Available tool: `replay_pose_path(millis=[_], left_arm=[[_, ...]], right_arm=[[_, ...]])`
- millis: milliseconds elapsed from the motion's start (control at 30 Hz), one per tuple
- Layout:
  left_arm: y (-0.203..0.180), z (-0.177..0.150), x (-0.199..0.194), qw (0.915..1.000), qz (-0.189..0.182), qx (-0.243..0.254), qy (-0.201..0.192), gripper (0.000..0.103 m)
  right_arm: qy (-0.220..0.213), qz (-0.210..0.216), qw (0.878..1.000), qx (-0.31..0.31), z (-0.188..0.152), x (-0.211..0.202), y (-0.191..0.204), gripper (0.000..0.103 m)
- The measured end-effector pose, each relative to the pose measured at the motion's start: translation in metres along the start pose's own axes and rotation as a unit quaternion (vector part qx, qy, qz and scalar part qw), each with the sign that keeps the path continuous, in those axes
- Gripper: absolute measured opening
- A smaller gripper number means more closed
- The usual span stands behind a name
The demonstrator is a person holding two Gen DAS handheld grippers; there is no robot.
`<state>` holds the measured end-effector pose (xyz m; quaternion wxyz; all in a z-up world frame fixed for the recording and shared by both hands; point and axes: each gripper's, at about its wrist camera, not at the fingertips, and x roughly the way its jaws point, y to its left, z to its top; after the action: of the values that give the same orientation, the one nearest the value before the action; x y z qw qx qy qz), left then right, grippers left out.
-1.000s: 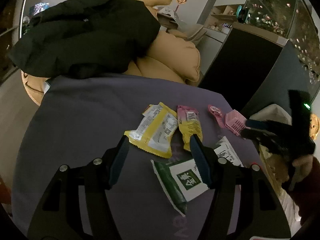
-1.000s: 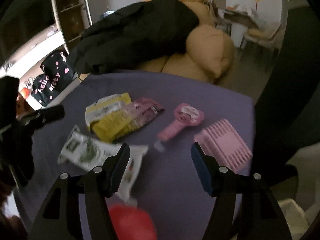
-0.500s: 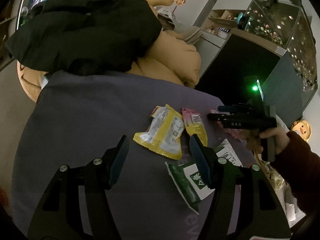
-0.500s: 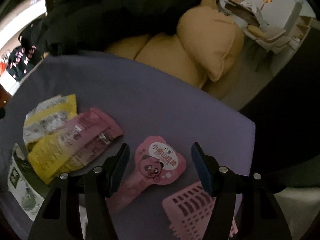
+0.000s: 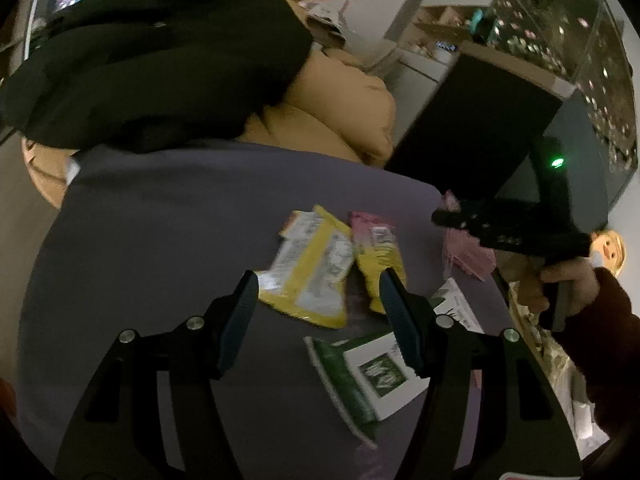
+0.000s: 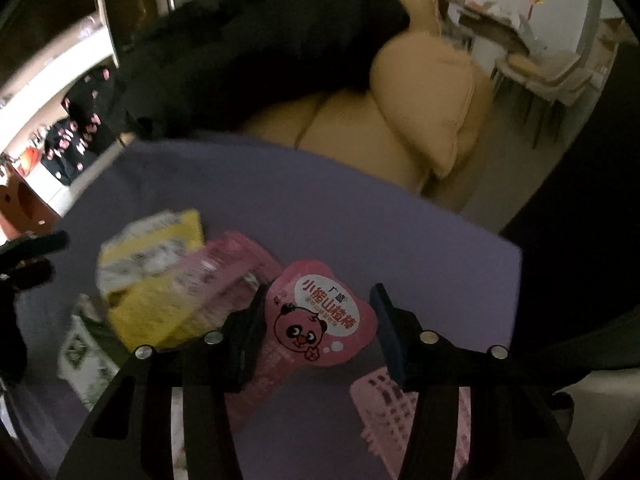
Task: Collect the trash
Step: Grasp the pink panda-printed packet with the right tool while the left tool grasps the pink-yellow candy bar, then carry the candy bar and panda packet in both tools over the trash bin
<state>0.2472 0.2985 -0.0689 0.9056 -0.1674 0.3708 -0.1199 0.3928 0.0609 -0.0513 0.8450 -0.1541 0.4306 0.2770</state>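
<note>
The right gripper (image 6: 318,320) is closing with the pink panda wrapper (image 6: 320,320) between its jaws, though the pads do not look pressed on it yet. To do this pick well, I would keep the fingertips low against the purple cloth (image 6: 320,208) so the flat foil buckles up into the pinch instead of sliding out, and bite only the wrapper's rounded head, staying clear of the pink slotted basket (image 6: 400,412) just nearer than the wrapper (thin film like this probably slips if gripped by an edge).

Taking the panda wrapper as the landmark: touching its left side lies a pink-and-yellow wrapper (image 6: 192,292), with a yellow wrapper (image 6: 160,240) beyond that and a green-and-white packet (image 6: 84,356) further left and nearer. Past all of them the cloth runs bare to a tan sofa (image 6: 420,92) with a black coat (image 6: 260,48) draped on it.

The left gripper (image 5: 316,308) hangs spread and empty above the yellow wrapper.
</note>
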Motion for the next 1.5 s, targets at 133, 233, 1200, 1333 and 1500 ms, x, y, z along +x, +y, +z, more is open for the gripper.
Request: replay_pose_path(millis=[133, 233, 1200, 1333, 1500], left_arm=[[-0.021, 0.010, 0.020, 0.9994, 0.007, 0.030, 0.017, 0.060], [-0.038, 0.019, 0.040, 0.9980, 0.009, 0.052, 0.035, 0.060], [-0.077, 0.029, -0.013, 0.9987, 0.048, 0.014, 0.004, 0.030], [-0.082, 0.022, -0.046, 0.9985, 0.049, 0.003, -0.024, 0.030], [-0.106, 0.012, -0.081, 0.9964, 0.055, 0.024, -0.060, 0.030]], right_arm=[[-0.023, -0.001, 1.000, -0.004, -0.006, -0.028, 0.002, 0.048], [-0.041, -0.006, 0.999, 0.006, -0.015, -0.045, -0.004, 0.048], [-0.094, 0.015, 0.995, 0.017, -0.083, -0.109, -0.007, 0.048], [-0.105, 0.007, 0.994, 0.007, -0.084, -0.130, 0.002, 0.048], [-0.124, -0.013, 0.992, -0.011, -0.088, -0.159, 0.013, 0.048]])
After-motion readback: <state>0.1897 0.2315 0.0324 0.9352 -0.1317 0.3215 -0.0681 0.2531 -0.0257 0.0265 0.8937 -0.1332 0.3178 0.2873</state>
